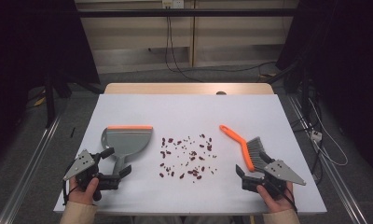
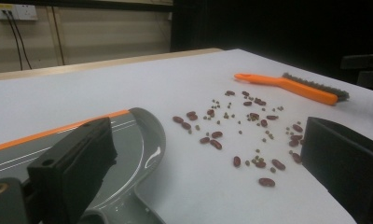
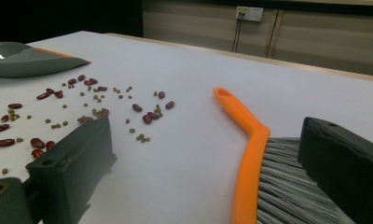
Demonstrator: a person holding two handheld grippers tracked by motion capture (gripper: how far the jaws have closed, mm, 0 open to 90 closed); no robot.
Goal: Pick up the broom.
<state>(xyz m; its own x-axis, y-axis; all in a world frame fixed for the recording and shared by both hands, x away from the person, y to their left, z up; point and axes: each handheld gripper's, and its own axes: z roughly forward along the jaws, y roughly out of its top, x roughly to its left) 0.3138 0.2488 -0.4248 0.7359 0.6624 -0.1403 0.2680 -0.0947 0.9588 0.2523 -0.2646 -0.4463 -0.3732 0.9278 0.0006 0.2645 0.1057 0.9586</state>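
A grey dustpan (image 1: 127, 141) with an orange lip lies left of centre on the white table, handle toward me. My left gripper (image 1: 116, 162) stands open astride that handle without pressing it. In the left gripper view the dustpan (image 2: 138, 140) sits beside the left jaw of the left gripper (image 2: 204, 149). Red beans and small green ones (image 1: 187, 156) are scattered mid-table. An orange brush (image 1: 246, 149) with grey bristles lies to the right. My right gripper (image 1: 252, 164) is open around its bristle end. In the right gripper view the brush (image 3: 250, 140) lies between the jaws of the right gripper (image 3: 205, 140), untouched.
A white sheet (image 1: 184, 112) covers the table, with a wooden strip (image 1: 189, 88) bare at the far edge. Cables (image 1: 324, 140) trail on the floor to the right. Metal rails (image 1: 31, 158) run along both sides. A wall socket (image 3: 249, 13) is on the back wall.
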